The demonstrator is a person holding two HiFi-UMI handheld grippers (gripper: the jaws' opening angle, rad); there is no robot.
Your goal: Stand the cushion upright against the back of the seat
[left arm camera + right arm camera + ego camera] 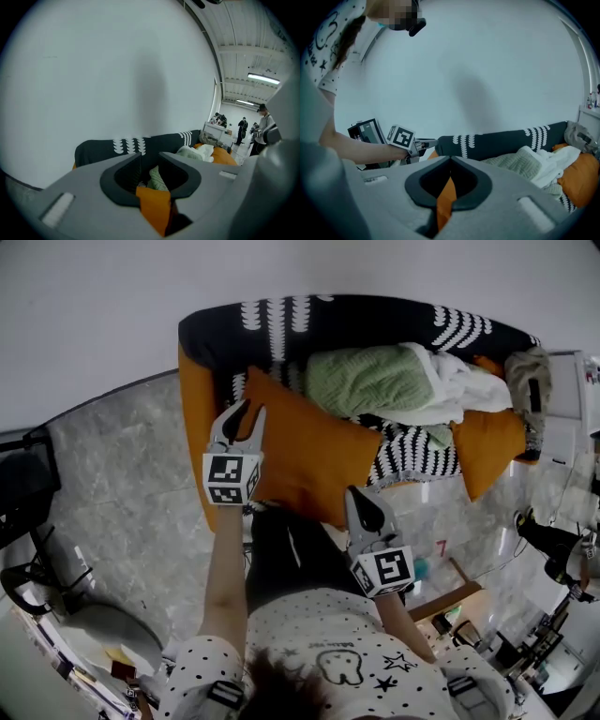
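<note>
L gripper (247, 411) & R gripper (362, 501) each clamped on orange cushion (309, 454) edge, at front of black/white sofa (375, 320); green blanket (361, 381) behind.

- Plain orange cushion (309, 451), centre.
- Black sofa (375, 315) with white scalloped stripes, top; orange side at left.
- Pale green blanket (366, 381), upper centre; white cloth (464, 390) just right.
- Orange pillow (487, 442), right.
- Grey left gripper (244, 412) and right gripper (359, 498), black inner faces; black-and-white marker cubes (232, 479).
- White shirt (319, 643), black dots, bottom.
- Grey marbled floor (122, 484), left.
</note>
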